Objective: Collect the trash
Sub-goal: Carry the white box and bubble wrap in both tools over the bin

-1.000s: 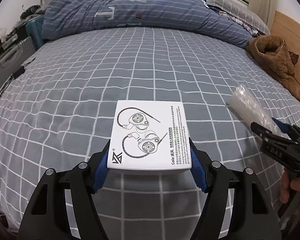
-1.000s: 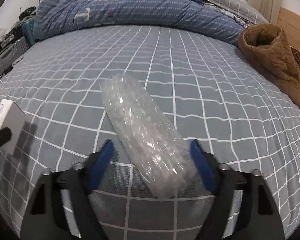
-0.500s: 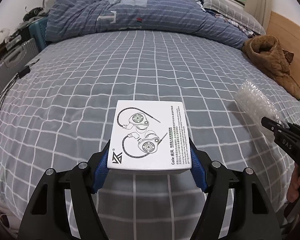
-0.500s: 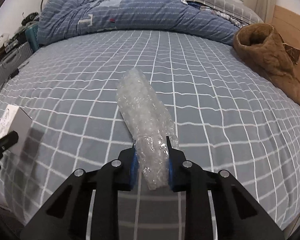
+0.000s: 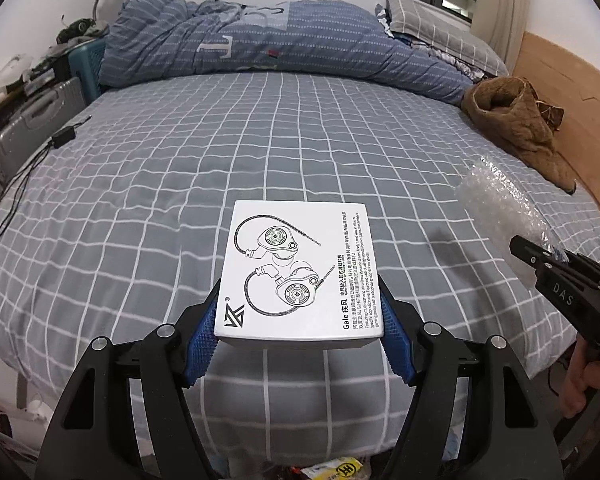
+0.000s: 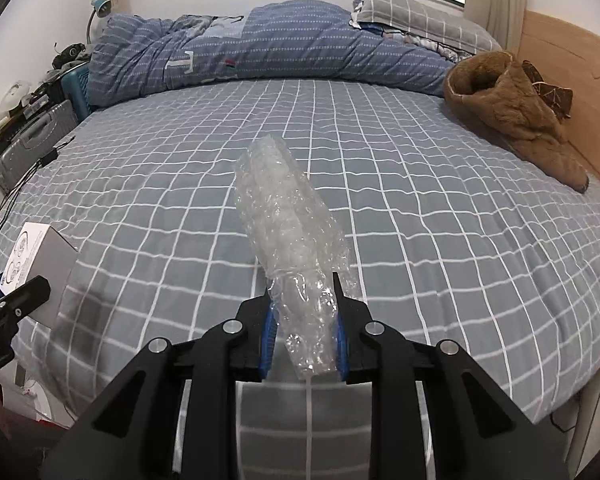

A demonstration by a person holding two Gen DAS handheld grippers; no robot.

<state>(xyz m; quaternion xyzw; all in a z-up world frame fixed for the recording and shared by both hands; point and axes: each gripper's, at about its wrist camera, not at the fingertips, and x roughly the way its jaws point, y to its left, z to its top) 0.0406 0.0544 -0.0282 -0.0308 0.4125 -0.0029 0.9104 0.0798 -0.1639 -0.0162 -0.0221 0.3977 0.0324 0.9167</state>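
Note:
My left gripper (image 5: pixel 298 312) is shut on a white earphone box (image 5: pixel 298 268) with line drawings on its lid, held level above the near edge of the bed. My right gripper (image 6: pixel 305 308) is shut on a roll of clear bubble wrap (image 6: pixel 288 220), which sticks up and forward over the bed. In the left wrist view the bubble wrap (image 5: pixel 500 204) and the right gripper (image 5: pixel 540 254) show at the right edge. In the right wrist view the box (image 6: pixel 36 256) and the left gripper's finger (image 6: pixel 16 306) show at the left edge.
The bed (image 5: pixel 260 152) has a grey checked sheet. A blue striped duvet (image 5: pixel 280 48) and pillows lie at the back. A brown fleece garment (image 5: pixel 516 128) lies at the right by the wooden headboard. A suitcase (image 5: pixel 24 132) and a black cable (image 5: pixel 20 184) are at the left. Some packaging (image 5: pixel 336 470) lies on the floor below.
My right gripper closed on the bubble wrap and lifted it off the sheet. Both grippers have risen and drawn back from the bed. The box stays in my left gripper.

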